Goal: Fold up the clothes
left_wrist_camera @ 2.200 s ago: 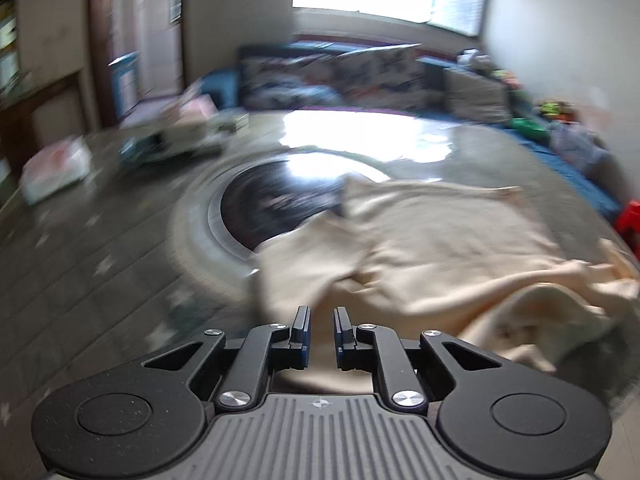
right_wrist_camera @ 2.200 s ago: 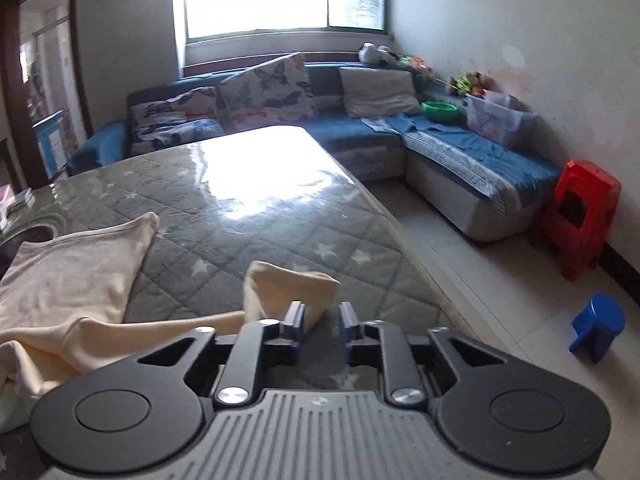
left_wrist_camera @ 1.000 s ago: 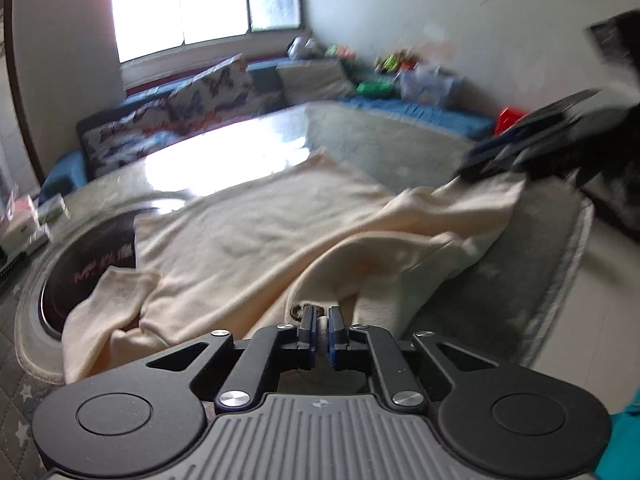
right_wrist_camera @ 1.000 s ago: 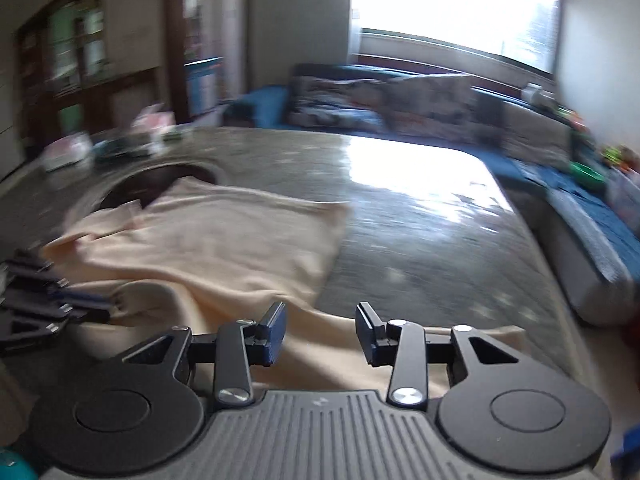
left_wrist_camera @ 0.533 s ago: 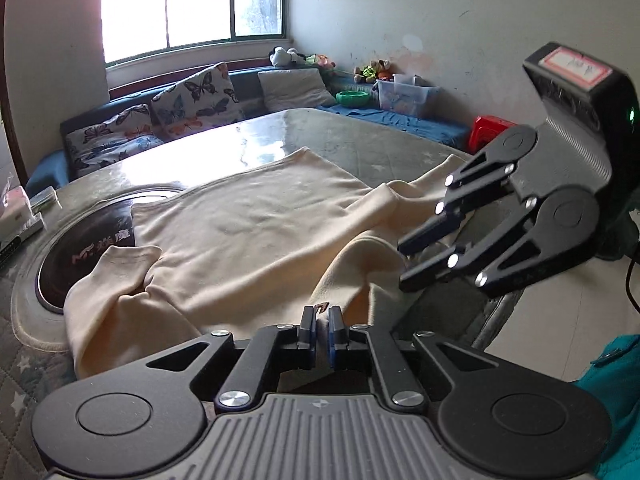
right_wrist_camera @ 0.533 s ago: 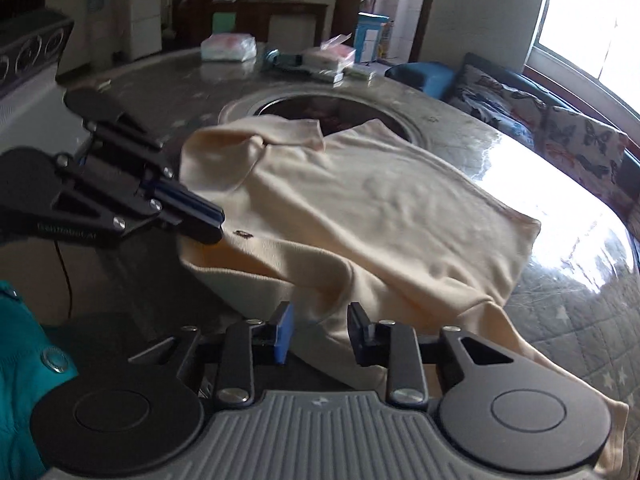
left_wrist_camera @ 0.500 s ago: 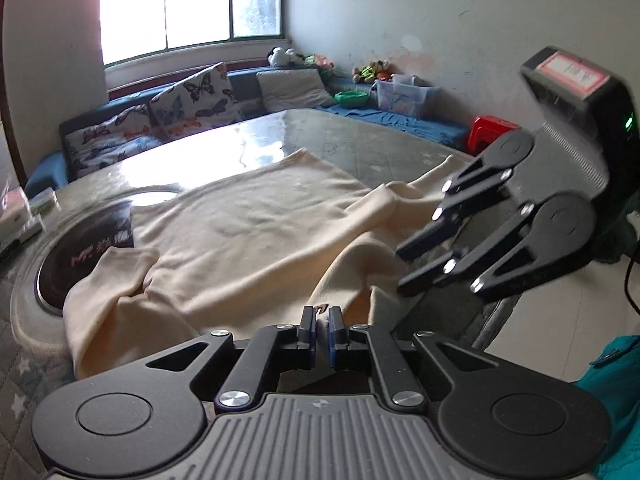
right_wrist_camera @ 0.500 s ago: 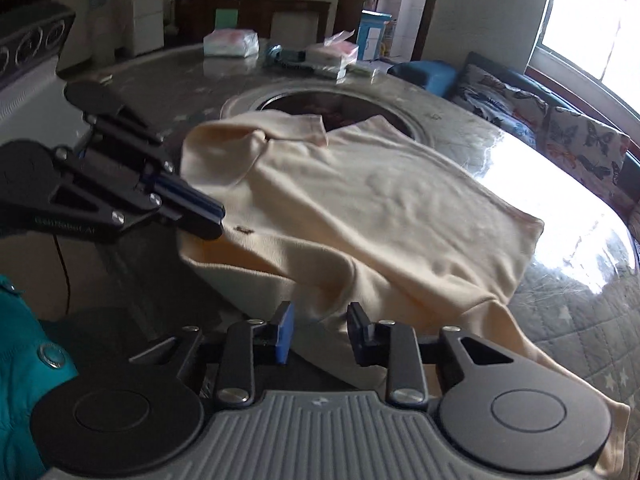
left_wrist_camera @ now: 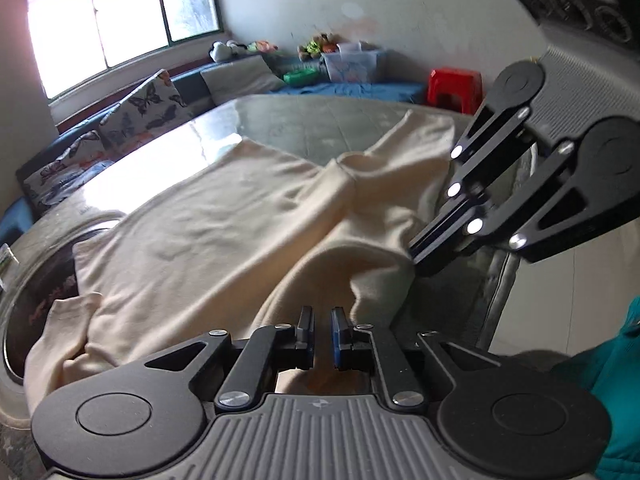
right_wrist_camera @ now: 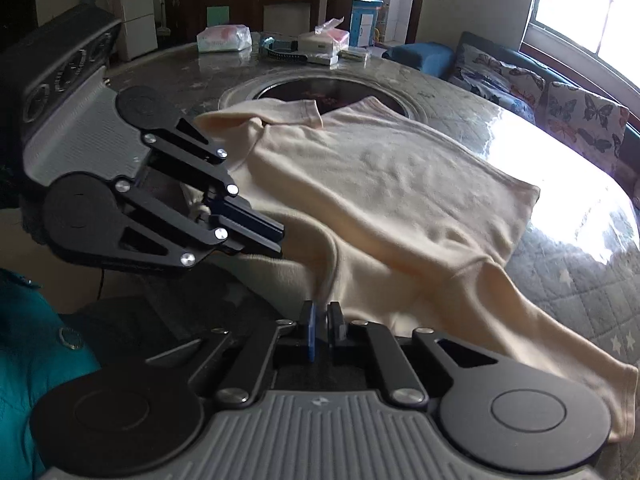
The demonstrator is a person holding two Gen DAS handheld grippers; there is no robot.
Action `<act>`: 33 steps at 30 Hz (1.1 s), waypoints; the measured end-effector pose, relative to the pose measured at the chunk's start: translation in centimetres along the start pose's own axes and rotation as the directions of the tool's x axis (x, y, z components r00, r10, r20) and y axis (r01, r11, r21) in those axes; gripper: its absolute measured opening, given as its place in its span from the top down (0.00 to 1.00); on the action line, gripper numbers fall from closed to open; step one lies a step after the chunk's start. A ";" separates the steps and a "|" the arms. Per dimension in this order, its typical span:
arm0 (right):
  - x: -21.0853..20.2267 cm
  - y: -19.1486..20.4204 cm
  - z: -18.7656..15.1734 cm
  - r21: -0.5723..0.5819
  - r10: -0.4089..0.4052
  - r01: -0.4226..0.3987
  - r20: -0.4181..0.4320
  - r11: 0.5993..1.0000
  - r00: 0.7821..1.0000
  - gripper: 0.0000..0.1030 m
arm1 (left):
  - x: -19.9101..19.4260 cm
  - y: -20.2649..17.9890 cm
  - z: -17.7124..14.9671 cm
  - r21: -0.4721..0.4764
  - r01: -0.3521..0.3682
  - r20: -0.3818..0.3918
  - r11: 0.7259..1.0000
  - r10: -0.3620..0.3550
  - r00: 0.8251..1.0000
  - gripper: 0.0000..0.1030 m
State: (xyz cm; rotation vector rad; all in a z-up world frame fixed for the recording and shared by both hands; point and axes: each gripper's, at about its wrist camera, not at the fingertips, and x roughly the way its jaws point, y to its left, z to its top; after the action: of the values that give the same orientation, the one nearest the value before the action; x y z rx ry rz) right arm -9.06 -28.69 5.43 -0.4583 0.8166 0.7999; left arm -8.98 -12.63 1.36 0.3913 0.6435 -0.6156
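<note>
- Cream shirt (right_wrist_camera: 384, 184) lies spread over the round tabletop (right_wrist_camera: 560, 280), collar end over the dark inset ring (right_wrist_camera: 320, 94) at the middle, its near edge bunched at the tabletop's rim closest to the person, one sleeve (right_wrist_camera: 560, 344) trailing off to the right.
- Left gripper (left_wrist_camera: 322, 330): jaws nearly pressed together, with a thin fold of the shirt's near edge running between them; the grip looks shallow, so a sharp lift could pull the cloth free.
- Right gripper (right_wrist_camera: 322, 326): jaws likewise close on a ridge of fabric at the near edge; whether the cloth is truly pinched I cannot tell, since the fold hides the contact.
- Both grips sit close together, so lifting from here would likely bunch the shirt into a rope, not raise a straight edge.
- Much of the near hem sags over the rim; if either hold slips, the weight could drag the garment toward the floor.
- Tissue packs and boxes (right_wrist_camera: 320, 42) sit well apart at the far side; a hard fling of the cloth might reach them, though I judge that unlikely.
</note>
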 end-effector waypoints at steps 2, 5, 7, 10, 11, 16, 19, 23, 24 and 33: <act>-0.2 0.2 -0.3 -0.006 -0.013 0.013 0.002 1.000 1.000 0.95 | 0.2 0.0 -0.1 -0.002 -0.002 -0.007 1.000 0.002 1.000 0.89; -0.8 0.3 -0.2 -0.009 -0.013 0.013 0.029 1.000 1.000 0.94 | 0.1 0.2 -0.1 -0.018 -0.005 -0.007 1.000 0.005 1.000 0.88; -0.8 0.6 0.4 -0.030 -0.001 0.003 0.054 1.000 0.999 0.93 | 0.2 0.1 -0.2 -0.011 -0.009 -0.006 1.000 0.009 1.000 0.89; -0.2 1.1 1.2 -0.064 0.016 -0.012 0.070 0.998 0.997 0.89 | 0.1 -0.1 -0.2 -0.009 -0.023 0.002 1.000 0.023 1.000 0.96; 0.2 1.2 1.4 -0.075 0.022 -0.017 0.069 0.997 0.997 0.89 | 0.0 0.0 -0.3 -0.013 -0.027 0.004 1.000 0.027 1.000 0.97; 2.2 1.7 1.9 -0.111 0.029 -0.024 0.043 0.994 0.999 0.82 | -1.2 0.5 -0.8 -0.037 -0.038 0.021 0.999 0.039 0.999 0.98; 2.8 2.1 1.9 -0.116 0.026 -0.021 0.037 0.993 0.999 0.83 | -1.9 0.8 -0.7 -0.051 -0.028 0.032 0.998 0.030 0.999 0.98; 2.3 2.2 1.7 -0.110 0.033 -0.027 0.048 0.994 0.998 0.96 | -2.0 0.5 -0.3 -0.034 -0.014 0.043 0.999 0.015 0.999 0.94; 2.0 2.3 1.6 -0.108 0.044 -0.038 0.050 0.993 0.998 0.96 | -1.9 0.3 -0.2 -0.026 -0.017 0.046 1.000 0.019 0.999 0.94; -0.7 3.0 -0.2 -0.119 0.102 -0.101 0.001 0.988 0.995 0.96 | -0.6 -1.1 -0.5 0.062 0.003 0.033 0.998 -0.005 0.999 0.64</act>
State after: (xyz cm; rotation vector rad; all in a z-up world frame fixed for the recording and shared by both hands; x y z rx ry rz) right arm -11.80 -27.27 5.63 -0.5224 0.7930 0.9474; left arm -10.22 -12.94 1.21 0.4365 0.5946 -0.6456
